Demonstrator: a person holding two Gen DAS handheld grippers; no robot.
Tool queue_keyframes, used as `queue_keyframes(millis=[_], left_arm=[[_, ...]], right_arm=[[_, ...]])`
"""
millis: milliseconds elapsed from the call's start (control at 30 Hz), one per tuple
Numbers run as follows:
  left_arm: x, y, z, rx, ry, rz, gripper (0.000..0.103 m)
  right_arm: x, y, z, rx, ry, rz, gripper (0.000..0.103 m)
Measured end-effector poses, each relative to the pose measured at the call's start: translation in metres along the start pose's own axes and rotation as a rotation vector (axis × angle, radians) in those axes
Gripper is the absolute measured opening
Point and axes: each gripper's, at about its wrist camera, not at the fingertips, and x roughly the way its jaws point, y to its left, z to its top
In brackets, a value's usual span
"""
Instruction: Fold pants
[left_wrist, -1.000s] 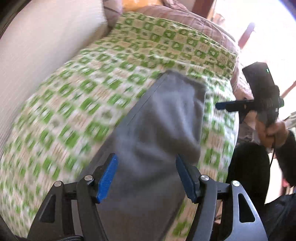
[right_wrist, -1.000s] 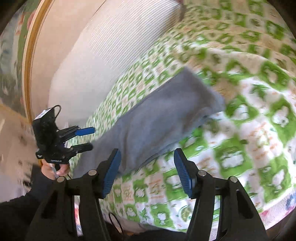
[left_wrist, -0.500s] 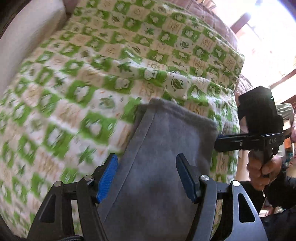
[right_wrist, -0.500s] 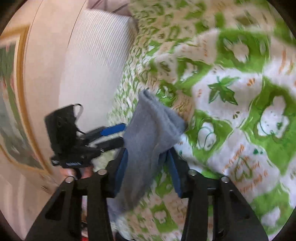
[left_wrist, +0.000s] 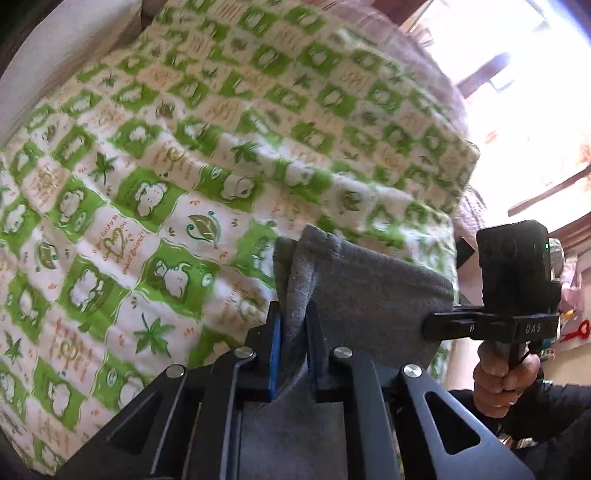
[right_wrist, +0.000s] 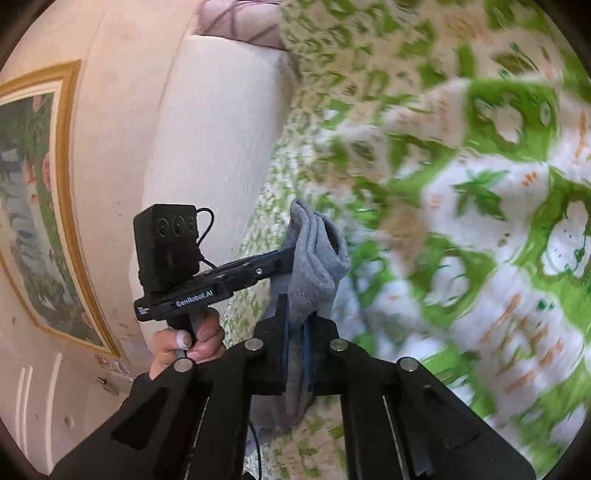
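Spread across the bed: green-and-white checked cartoon-print blanket (left_wrist: 155, 192), with small cursive writing too fine to read. Lifted above it, grey soft knit pants (left_wrist: 369, 291), one end pinched at both corners. Left gripper (left_wrist: 293, 350), jaws clamped on the 9 o'clock corner; "GenRobot.AI" legible on its side in the right view. Right gripper (right_wrist: 293, 354), jaws closed on the other corner; "DAS" on its body at 3 o'clock in the left view. Blanket edge dropping off at 2 o'clock.
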Motion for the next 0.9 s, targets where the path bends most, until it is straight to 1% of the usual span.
queue_keyframes(millis=[67,167,300,367,433,533,633,667,767,900], left_arm=[[-0.008,-0.007,-0.002,0.013,-0.026,0.000,0.009],[-0.034,-0.014,-0.010,0.018,-0.089,-0.010,0.009],[-0.080,-0.010,-0.032,0.002,-0.184,-0.029,0.009],[-0.097,-0.010,-0.041,-0.005,-0.224,-0.031,0.009],[-0.122,-0.007,-0.057,-0.014,-0.273,-0.034,0.009],[-0.155,-0.004,-0.087,-0.041,-0.350,-0.049,0.009],[-0.184,0.003,-0.126,-0.079,-0.430,-0.053,0.009],[-0.190,0.005,-0.136,-0.095,-0.449,-0.054,0.009],[-0.211,0.013,-0.180,-0.141,-0.519,-0.045,0.009],[-0.228,0.025,-0.230,-0.213,-0.596,-0.042,0.009]], right_arm=[[-0.001,0.013,-0.002,-0.024,0.000,0.011,0.007],[0.000,0.043,-0.007,-0.084,0.004,0.022,0.007],[-0.001,0.082,-0.022,-0.173,0.025,0.036,0.007],[0.003,0.100,-0.032,-0.207,0.049,0.055,0.007],[0.010,0.122,-0.044,-0.253,0.080,0.073,0.007],[0.020,0.144,-0.060,-0.305,0.131,0.106,0.007],[0.043,0.171,-0.082,-0.356,0.198,0.139,0.007],[0.049,0.178,-0.091,-0.369,0.219,0.148,0.007],[0.075,0.196,-0.115,-0.404,0.292,0.168,0.007],[0.109,0.213,-0.147,-0.431,0.380,0.190,0.007]])
